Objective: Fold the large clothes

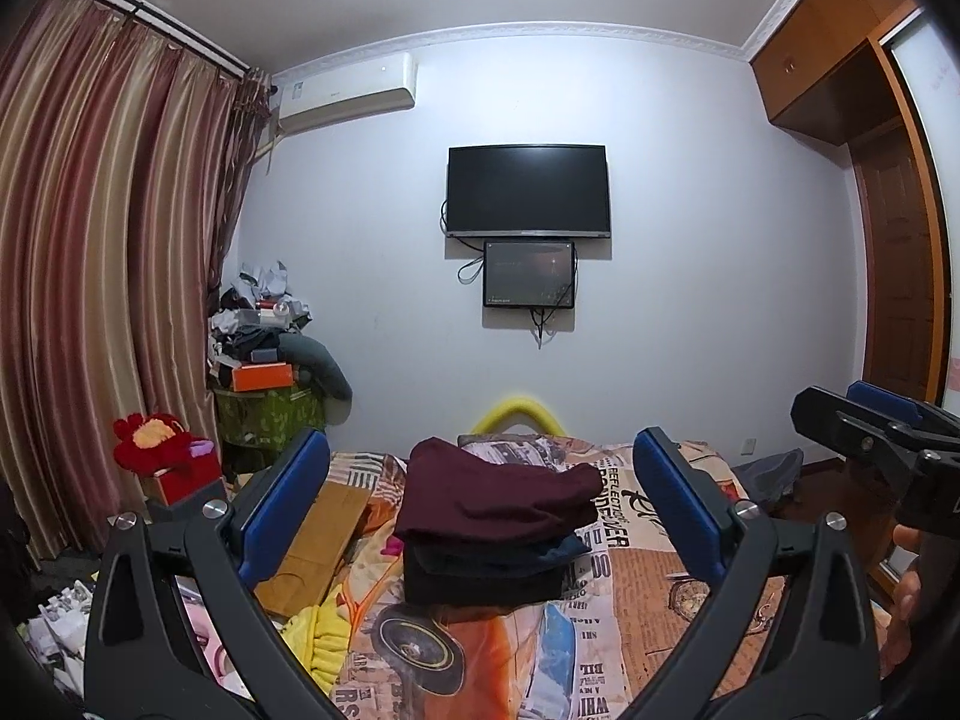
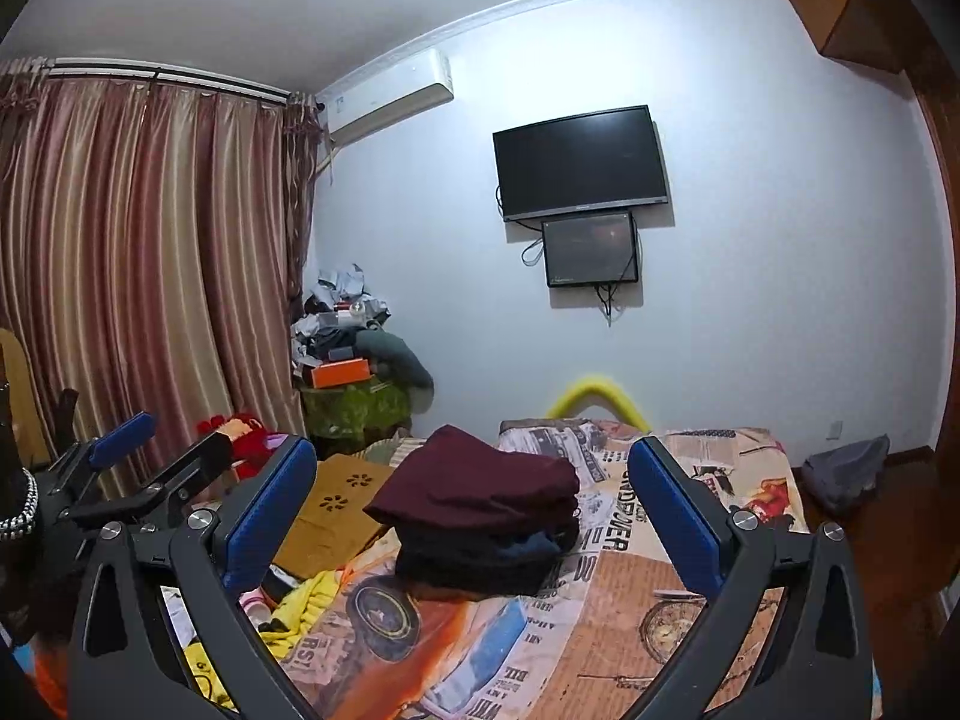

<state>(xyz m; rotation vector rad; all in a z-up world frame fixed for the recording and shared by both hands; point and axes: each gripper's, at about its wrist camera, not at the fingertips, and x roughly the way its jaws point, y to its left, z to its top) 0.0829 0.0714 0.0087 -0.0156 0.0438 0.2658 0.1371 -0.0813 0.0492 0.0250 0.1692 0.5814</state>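
Note:
A stack of folded clothes lies on the bed, a maroon garment on top and dark folded pieces beneath. My left gripper is open, its blue pads wide apart, and the stack lies ahead of them untouched. My right gripper is open in the same way, facing the stack from slightly to the right. Each gripper shows in the other's view: the right gripper at the right edge, the left gripper at the left. Nothing is held.
The bed sheet has a newspaper and car print. On the left of the bed lie a wooden board, yellow cloth and a red plush toy. A grey garment lies on the floor at right. A yellow foam arch stands at the bed's far end.

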